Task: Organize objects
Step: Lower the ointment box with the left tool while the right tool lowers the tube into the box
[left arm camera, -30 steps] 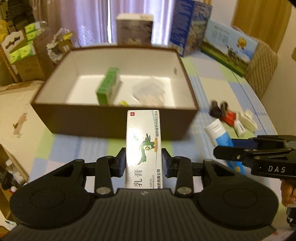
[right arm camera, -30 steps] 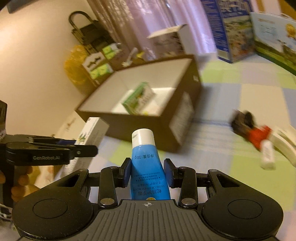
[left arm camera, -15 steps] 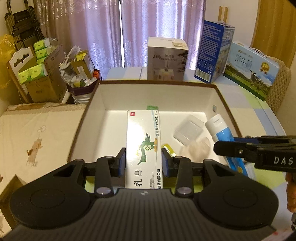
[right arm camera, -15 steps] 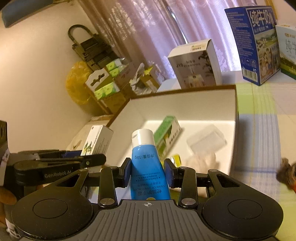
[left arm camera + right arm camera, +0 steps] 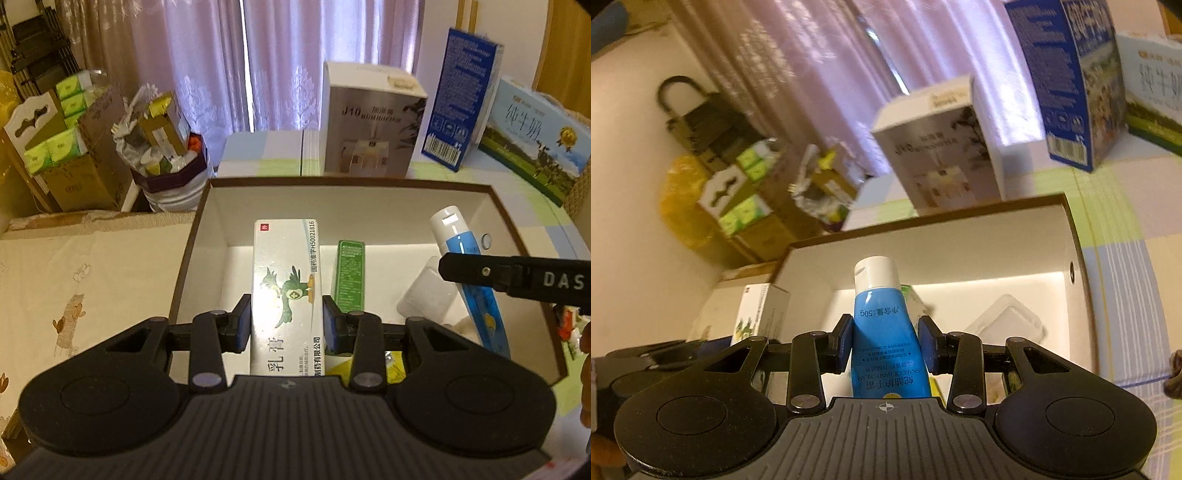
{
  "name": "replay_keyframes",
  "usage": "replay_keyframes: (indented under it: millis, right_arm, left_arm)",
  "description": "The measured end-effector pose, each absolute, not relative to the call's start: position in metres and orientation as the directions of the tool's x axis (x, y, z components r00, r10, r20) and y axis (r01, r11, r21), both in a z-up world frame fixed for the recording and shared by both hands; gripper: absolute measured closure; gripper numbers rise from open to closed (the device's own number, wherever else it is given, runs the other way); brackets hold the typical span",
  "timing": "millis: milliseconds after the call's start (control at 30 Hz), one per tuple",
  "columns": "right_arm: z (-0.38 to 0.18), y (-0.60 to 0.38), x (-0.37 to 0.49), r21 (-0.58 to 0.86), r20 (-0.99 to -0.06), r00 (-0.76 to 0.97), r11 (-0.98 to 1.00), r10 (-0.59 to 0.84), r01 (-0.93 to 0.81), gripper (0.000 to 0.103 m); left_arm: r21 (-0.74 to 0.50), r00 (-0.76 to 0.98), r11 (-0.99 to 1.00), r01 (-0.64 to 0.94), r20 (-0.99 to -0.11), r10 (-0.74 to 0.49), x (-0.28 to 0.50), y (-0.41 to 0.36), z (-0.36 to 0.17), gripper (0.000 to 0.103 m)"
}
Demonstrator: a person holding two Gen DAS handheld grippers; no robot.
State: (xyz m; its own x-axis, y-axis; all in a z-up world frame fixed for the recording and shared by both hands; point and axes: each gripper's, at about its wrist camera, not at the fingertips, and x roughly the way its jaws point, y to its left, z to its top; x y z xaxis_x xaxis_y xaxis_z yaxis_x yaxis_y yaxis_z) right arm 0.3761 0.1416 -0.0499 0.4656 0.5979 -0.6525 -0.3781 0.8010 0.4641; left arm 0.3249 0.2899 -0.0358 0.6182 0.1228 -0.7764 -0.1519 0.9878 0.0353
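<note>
The left gripper (image 5: 287,328) has its jaws clamped on the long sides of a white rectangular carton printed with a green bird and Chinese characters (image 5: 286,291). The carton points forward and is held over the near left part of a large open box with brown outer walls and a white inside (image 5: 192,236), which sits on a bench covered with a pale green, blue and white checked cloth (image 5: 1123,236).

The right gripper (image 5: 886,347) has its jaws closed on a blue plastic tube with a white cap (image 5: 884,325), cap pointing away, held over the right part of the same box. In the left wrist view the tube rises at a slant just right of the carton, crossed by one black finger of the right gripper marked "DAS".

On the white floor of the box lie a narrow green carton (image 5: 349,277), just right of the held white carton, and a clear plastic case (image 5: 426,295) further right, near the tube. Something yellow-green (image 5: 393,363) shows at the near edge, partly hidden by the left gripper.

Beyond the far wall of the box stand a white humidifier carton (image 5: 371,122), a tall blue carton (image 5: 461,99) and a light blue milk carton (image 5: 535,140), with lilac curtains (image 5: 280,62) behind them. Cardboard boxes holding green packs (image 5: 62,147) stand to the far left.
</note>
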Motion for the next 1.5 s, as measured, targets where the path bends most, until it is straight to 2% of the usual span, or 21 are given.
replay_keyframes:
  millis: [300,600,1100,1200,1267,1333,1500]
  right_arm:
    - [-0.094,0.160,0.392,0.431,-0.761,0.409,0.864,0.503,-0.261,0.068]
    - [-0.112,0.165,0.401,0.441,-0.792,0.362,0.871,0.492,-0.219,0.067]
    - [-0.102,0.161,0.389,0.389,-0.798,0.361,0.870,0.482,-0.302,0.066]
    - [-0.098,0.160,0.382,0.364,-0.803,0.362,0.870,0.474,-0.333,0.062]
    - [-0.095,0.159,0.376,0.344,-0.805,0.362,0.866,0.471,-0.362,0.052]
    - [-0.092,0.159,0.370,0.322,-0.809,0.360,0.862,0.465,-0.391,0.047]
    - [-0.082,0.156,0.354,0.278,-0.806,0.372,0.849,0.460,-0.449,0.042]
  left_arm:
    - [0.012,0.547,0.990,-0.141,-0.833,0.088,0.349,0.304,-0.073,0.070]
    - [0.001,0.508,0.990,-0.140,-0.858,0.073,0.354,0.310,-0.092,0.070]
    - [-0.010,0.503,0.992,-0.128,-0.862,0.056,0.351,0.311,-0.098,0.070]
    - [-0.006,0.512,0.992,-0.126,-0.857,0.060,0.348,0.311,-0.094,0.058]
    - [-0.004,0.517,0.992,-0.126,-0.854,0.063,0.345,0.311,-0.092,0.054]
    - [-0.004,0.516,0.992,-0.127,-0.854,0.063,0.343,0.312,-0.090,0.048]
    - [-0.001,0.515,0.990,-0.139,-0.855,0.071,0.332,0.311,-0.082,0.036]
